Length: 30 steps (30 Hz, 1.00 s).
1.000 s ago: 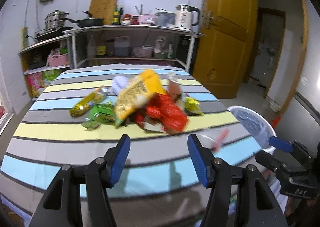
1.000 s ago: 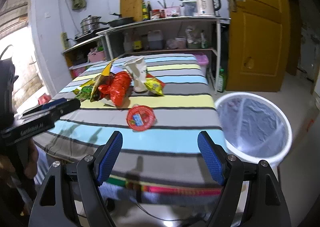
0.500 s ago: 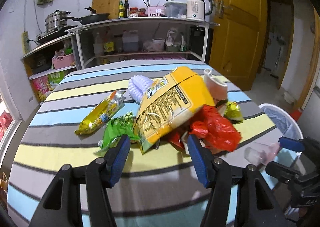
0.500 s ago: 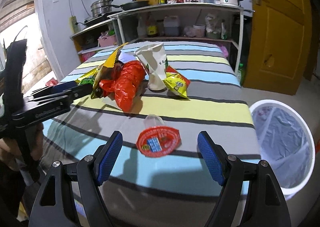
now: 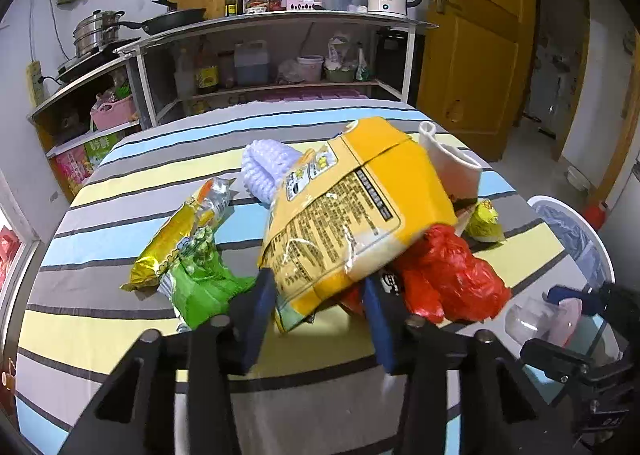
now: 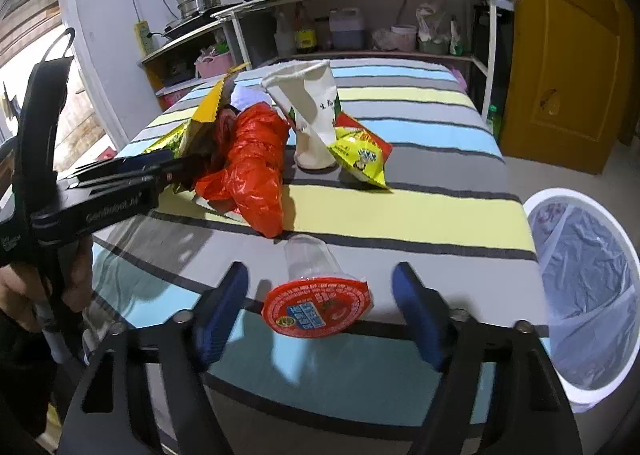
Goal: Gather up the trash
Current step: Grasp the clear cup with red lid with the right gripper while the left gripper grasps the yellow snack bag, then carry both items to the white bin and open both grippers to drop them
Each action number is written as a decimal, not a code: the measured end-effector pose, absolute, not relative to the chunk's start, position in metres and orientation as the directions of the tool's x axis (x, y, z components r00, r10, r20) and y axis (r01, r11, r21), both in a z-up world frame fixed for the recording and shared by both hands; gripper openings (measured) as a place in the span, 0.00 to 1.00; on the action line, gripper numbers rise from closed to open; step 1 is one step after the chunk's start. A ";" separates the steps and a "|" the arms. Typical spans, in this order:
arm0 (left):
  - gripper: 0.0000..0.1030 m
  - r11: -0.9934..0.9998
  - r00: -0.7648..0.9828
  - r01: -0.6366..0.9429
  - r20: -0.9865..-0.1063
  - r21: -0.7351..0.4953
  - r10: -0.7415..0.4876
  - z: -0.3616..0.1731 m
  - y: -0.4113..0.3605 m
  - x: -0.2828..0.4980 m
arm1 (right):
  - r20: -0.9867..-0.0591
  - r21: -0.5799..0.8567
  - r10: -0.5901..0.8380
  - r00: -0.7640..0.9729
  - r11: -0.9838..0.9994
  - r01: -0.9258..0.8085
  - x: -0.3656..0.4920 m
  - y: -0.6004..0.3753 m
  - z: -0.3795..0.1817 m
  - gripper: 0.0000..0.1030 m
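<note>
while the left gripper point(image 5: 320, 311) stands with its blue jaws apart on both sides of the lower edge of a big yellow printed snack bag point(image 5: 348, 215), a crumpled red plastic bag point(image 5: 448, 279) lies just beside it on the striped tablecloth point(image 5: 100, 231). the right gripper point(image 6: 320, 307) is also spread wide, around a clear plastic cup with a red foil lid point(image 6: 316, 295) lying on its side. a white lined trash bin point(image 6: 584, 287) stands on the floor near the table.
</note>
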<state>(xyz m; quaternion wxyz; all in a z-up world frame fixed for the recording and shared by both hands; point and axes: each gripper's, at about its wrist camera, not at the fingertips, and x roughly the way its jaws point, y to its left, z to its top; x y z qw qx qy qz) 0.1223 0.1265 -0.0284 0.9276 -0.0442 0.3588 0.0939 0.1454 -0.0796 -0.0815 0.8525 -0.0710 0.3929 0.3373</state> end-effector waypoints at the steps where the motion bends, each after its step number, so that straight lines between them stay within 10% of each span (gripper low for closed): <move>1: 0.38 0.979 0.725 -0.204 -0.675 -0.017 0.139 -0.029 0.127 0.123 | -0.720 0.142 0.516 0.464 0.764 -0.629 0.145 -0.080 -0.082 0.58; 13: 0.06 0.974 0.753 -0.225 -0.639 -0.023 0.159 -0.019 0.131 0.115 | -0.712 0.189 0.533 0.457 0.772 -0.607 0.145 -0.089 -0.081 0.44; 30: 0.03 0.970 0.808 -0.233 -0.569 -0.072 0.152 0.007 0.135 0.075 | -0.676 0.206 0.548 0.493 0.782 -0.588 0.131 -0.109 -0.067 0.44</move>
